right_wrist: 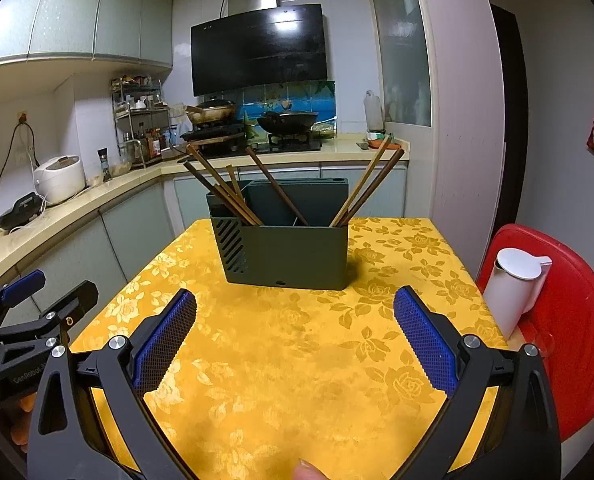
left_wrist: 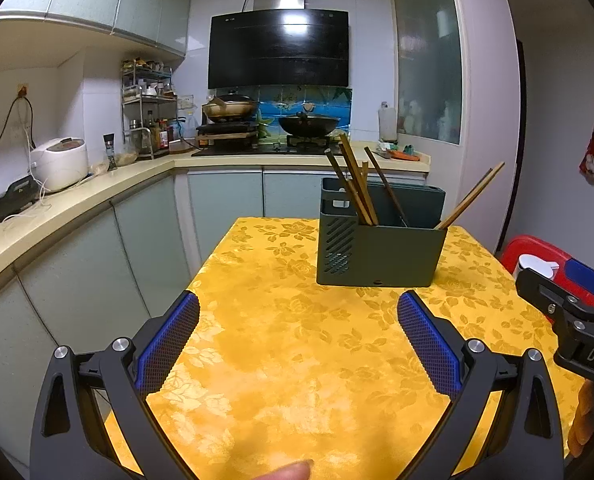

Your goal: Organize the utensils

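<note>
A dark green utensil holder point(left_wrist: 379, 250) point(right_wrist: 287, 250) stands on the far half of the yellow table point(left_wrist: 281, 360) point(right_wrist: 281, 360). Several wooden chopsticks point(left_wrist: 355, 184) point(right_wrist: 223, 192) lean out of it, some to the left, and two point(right_wrist: 367, 186) to the right. My left gripper point(left_wrist: 297, 320) is open over the near part of the table, nothing between its blue pads point(left_wrist: 169, 344). My right gripper point(right_wrist: 295, 316) is also open and empty, short of the holder. Each gripper shows at the edge of the other's view: the right gripper point(left_wrist: 569, 312) and the left gripper point(right_wrist: 29, 320).
A red stool point(right_wrist: 569, 320) with a white lidded jug point(right_wrist: 515, 288) stands right of the table. A kitchen counter point(left_wrist: 57, 216) with a rice cooker point(left_wrist: 59, 162) runs along the left, a stove with pans point(left_wrist: 265, 120) behind. A fingertip point(left_wrist: 289, 470) shows at the bottom edge.
</note>
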The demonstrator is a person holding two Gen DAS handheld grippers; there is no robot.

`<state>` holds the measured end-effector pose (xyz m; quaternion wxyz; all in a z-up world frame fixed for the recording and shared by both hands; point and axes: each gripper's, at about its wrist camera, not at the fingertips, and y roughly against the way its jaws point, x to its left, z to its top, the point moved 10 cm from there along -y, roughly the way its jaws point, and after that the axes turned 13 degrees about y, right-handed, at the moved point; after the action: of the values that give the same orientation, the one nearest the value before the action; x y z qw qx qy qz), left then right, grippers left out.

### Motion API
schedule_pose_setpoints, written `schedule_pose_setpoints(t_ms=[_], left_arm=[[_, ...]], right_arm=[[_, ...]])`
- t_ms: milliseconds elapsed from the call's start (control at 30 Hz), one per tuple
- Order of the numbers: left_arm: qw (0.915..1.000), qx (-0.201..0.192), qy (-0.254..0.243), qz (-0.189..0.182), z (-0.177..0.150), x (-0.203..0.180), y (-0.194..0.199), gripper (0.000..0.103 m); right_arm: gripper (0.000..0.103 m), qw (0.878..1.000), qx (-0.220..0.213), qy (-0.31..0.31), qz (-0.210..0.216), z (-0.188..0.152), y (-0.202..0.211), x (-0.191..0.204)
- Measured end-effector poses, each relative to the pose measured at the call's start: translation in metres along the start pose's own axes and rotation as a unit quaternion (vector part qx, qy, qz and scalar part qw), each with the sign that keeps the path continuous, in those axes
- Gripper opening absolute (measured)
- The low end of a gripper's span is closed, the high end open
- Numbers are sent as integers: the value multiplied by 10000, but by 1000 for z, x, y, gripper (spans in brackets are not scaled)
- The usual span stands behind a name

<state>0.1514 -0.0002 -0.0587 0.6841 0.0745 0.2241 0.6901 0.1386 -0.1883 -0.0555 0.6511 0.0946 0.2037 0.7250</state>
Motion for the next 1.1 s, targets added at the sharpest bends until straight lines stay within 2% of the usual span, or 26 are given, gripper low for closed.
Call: schedule_pose_setpoints(t_ms=[333,700,1100], left_arm=[[9999,139,82,34,-12,9,1,96],[9998,159,108,53,-21,15,10,96],[9992,362,179,-5,-40,14,14,96]], right_arm=[[96,9999,163,2,52,-10,-6,6],[96,9999,113,62,78,-8,-1,13],[96,9997,176,110,93,-17,6,21]])
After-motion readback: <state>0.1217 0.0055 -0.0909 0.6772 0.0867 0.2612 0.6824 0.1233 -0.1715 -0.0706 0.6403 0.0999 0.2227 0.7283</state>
